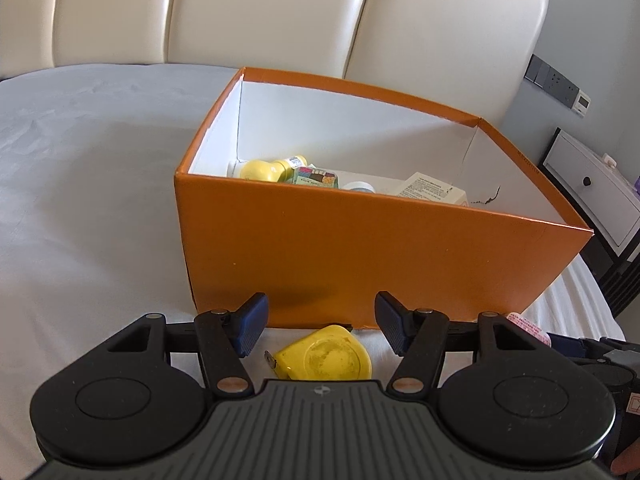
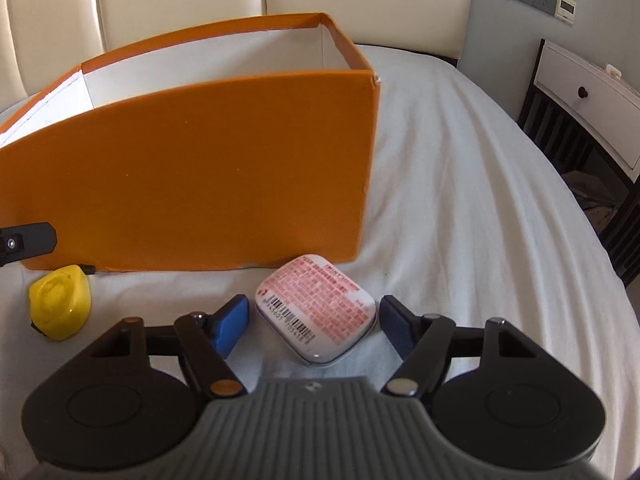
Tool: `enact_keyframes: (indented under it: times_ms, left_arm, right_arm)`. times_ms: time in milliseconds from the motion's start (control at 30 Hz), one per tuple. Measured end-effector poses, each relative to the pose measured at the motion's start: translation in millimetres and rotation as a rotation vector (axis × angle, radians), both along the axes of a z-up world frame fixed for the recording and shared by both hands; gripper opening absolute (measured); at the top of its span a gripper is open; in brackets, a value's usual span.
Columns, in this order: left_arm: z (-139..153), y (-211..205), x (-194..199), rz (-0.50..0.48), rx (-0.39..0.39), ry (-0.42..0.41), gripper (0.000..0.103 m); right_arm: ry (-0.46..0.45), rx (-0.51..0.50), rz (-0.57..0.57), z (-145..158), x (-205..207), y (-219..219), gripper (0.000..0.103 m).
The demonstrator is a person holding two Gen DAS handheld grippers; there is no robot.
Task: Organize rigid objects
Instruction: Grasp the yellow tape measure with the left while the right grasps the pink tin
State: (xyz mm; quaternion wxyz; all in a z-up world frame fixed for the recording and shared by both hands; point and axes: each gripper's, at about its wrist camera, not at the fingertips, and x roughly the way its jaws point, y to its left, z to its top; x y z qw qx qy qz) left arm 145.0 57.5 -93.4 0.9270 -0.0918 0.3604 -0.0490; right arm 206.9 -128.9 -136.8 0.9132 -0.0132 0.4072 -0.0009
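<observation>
A pale bedsheet (image 2: 460, 208) covers the bed, with a cream padded headboard (image 1: 260, 12) behind and an orange box (image 1: 360, 248) standing open on it. Both grippers hang released, jaws spread with nothing pressed between the pads.

The yellow tape measure (image 1: 326, 356) lies on the sheet just in front of the box wall, at 6 o'clock from it in the left wrist view, and sits between the jaws of the left gripper (image 1: 322, 326). It looks like a hard plastic shell, fairly dense and smooth, so a grip across its flat sides should hold best; the curved edge could slip.

The mint tin (image 2: 318, 316) rests label-up by the box's near right corner, framed by the right gripper (image 2: 314, 326). It is stiff, light and probably slick metal (rounded corners too), so its straight opposite edges are the place to pinch.

Inside the box a yellow bottle (image 1: 264, 170), a patterned small box (image 1: 316, 178) and a printed carton (image 1: 434, 192) show only their tops; whatever lies beneath is hidden by the front wall.
</observation>
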Motion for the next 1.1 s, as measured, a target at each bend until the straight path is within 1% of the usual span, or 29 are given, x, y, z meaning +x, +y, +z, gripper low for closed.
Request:
enact_keyframes:
  times_ms: [67, 200, 300, 433, 500, 533, 633, 700, 767, 933, 1033, 1100]
  left_arm:
    - [-1, 1, 0, -0.001, -0.009, 0.008, 0.072]
    - [0, 1, -2, -0.013, -0.029, 0.004, 0.072]
    - [1, -1, -3, -0.030, -0.029, 0.003, 0.073]
    - [3, -4, -5, -0.068, -0.019, -0.004, 0.079]
    - [2, -7, -5, -0.089, -0.009, 0.020, 0.084]
    - [1, -8, -6, -0.098, -0.005, 0.038, 0.085]
    - [-4, -14, -7, -0.116, 0.031, 0.074, 0.086]
    - [-7, -20, -9, -0.119, 0.097, 0.072, 0.087]
    - [-10, -23, -11, -0.129, 0.134, 0.063, 0.087]
    - [-19, -25, -8, -0.120, 0.158, 0.088, 0.088]
    - [-25, -26, -5, -0.120, 0.153, 0.117, 0.088]
    - [-27, -26, -3, -0.118, 0.164, 0.122, 0.088]
  right_arm:
    - [-0.005, -0.013, 0.006, -1, -1, 2, 0.064]
    - [-0.016, -0.037, 0.016, -5, -5, 5, 0.064]
    - [-0.017, -0.044, 0.020, -7, -4, 6, 0.063]
    - [-0.013, -0.039, 0.023, -6, -8, 6, 0.063]
    - [-0.009, -0.026, 0.018, -4, -7, 4, 0.063]
    - [-0.006, -0.017, 0.015, -3, -6, 1, 0.063]
    - [0.002, -0.004, 0.010, -1, -6, -1, 0.063]
    - [0.003, -0.012, 0.015, 0, -5, -1, 0.063]
    - [0.003, -0.011, 0.015, 1, -4, -1, 0.063]
    - [0.005, -0.008, 0.015, 1, -4, -2, 0.063]
    - [0.006, -0.013, 0.019, 0, -4, -1, 0.063]
    - [0.006, -0.013, 0.018, 0, -4, -1, 0.063]
